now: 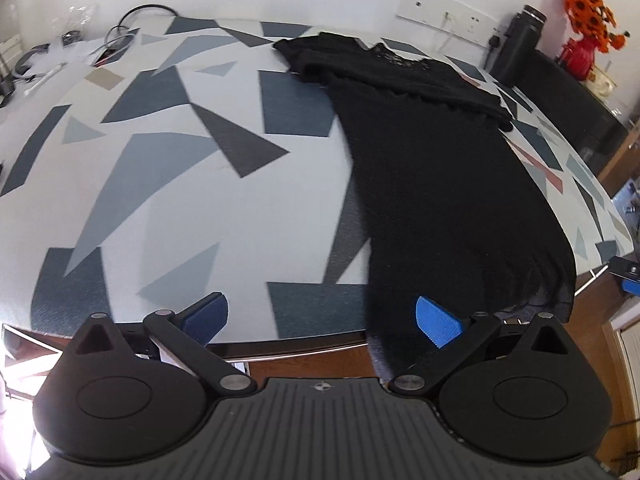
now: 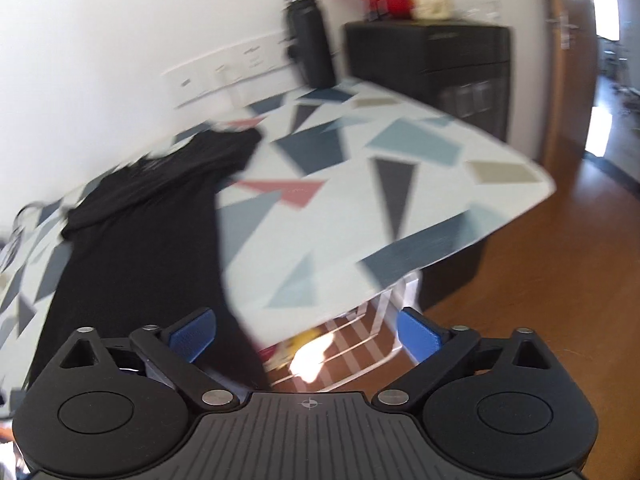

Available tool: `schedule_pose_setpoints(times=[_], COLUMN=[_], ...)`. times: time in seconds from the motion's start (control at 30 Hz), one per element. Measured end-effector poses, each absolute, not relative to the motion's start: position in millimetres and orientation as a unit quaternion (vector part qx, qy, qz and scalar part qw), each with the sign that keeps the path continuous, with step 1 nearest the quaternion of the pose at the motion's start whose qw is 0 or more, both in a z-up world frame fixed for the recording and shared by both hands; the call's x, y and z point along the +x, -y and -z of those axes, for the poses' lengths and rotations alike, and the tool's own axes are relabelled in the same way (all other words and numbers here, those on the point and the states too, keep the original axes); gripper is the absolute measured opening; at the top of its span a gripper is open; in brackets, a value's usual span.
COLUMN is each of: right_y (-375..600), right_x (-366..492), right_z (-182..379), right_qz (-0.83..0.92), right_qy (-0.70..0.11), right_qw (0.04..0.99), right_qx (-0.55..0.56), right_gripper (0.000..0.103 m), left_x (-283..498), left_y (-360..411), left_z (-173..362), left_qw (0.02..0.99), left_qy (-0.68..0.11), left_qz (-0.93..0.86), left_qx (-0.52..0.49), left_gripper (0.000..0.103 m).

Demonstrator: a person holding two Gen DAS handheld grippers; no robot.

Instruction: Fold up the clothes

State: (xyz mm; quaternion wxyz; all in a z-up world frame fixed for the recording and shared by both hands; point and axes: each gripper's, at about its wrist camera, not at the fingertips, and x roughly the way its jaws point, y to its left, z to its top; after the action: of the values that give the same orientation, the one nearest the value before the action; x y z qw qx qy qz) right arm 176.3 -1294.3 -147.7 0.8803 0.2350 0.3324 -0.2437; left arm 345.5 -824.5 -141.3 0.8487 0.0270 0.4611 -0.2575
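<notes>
Left wrist view: black garment [image 1: 432, 184] lies lengthwise on the patterned table [image 1: 168, 184], hem draped over the near edge. Left gripper [image 1: 322, 320] and right gripper [image 2: 306, 334] both gape, empty. Risk: pinching one layer only, dragging the hem off.

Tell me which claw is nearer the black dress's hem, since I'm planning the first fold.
Both are about equally near. The left claw has the black dress hem at its right pad; the right claw has it at its left pad. Both open.

Matt black knit garment [image 1: 448, 184]; glossy wooden floor [image 2: 560, 280]
</notes>
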Motion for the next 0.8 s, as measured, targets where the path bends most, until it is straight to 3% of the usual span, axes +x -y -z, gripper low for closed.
schedule_pose_setpoints(times=[0.07,0.47,0.8], right_y=[1283.2,1275.1,1275.8], right_x=[187.1,206.7,245.3], right_z=[158.5,173.0,167.1], right_qz=[0.217,0.203,0.202], right_qy=[-0.350,-0.359,-0.368], right_qw=[0.880,0.885,0.899], right_qx=[0.238,0.219,0.125], right_gripper=[0.085,0.083,0.100], left_x=[346.0,362.4,366.6], left_y=[838.7,880.6,895.7], left_z=[146.0,153.9,154.7], left_qw=[0.842,0.850,0.855], left_qy=[-0.462,-0.456,-0.462], left_qz=[0.274,0.243,0.208], left_qx=[0.042,0.104,0.112], left_gripper=[0.102,0.103,0.103])
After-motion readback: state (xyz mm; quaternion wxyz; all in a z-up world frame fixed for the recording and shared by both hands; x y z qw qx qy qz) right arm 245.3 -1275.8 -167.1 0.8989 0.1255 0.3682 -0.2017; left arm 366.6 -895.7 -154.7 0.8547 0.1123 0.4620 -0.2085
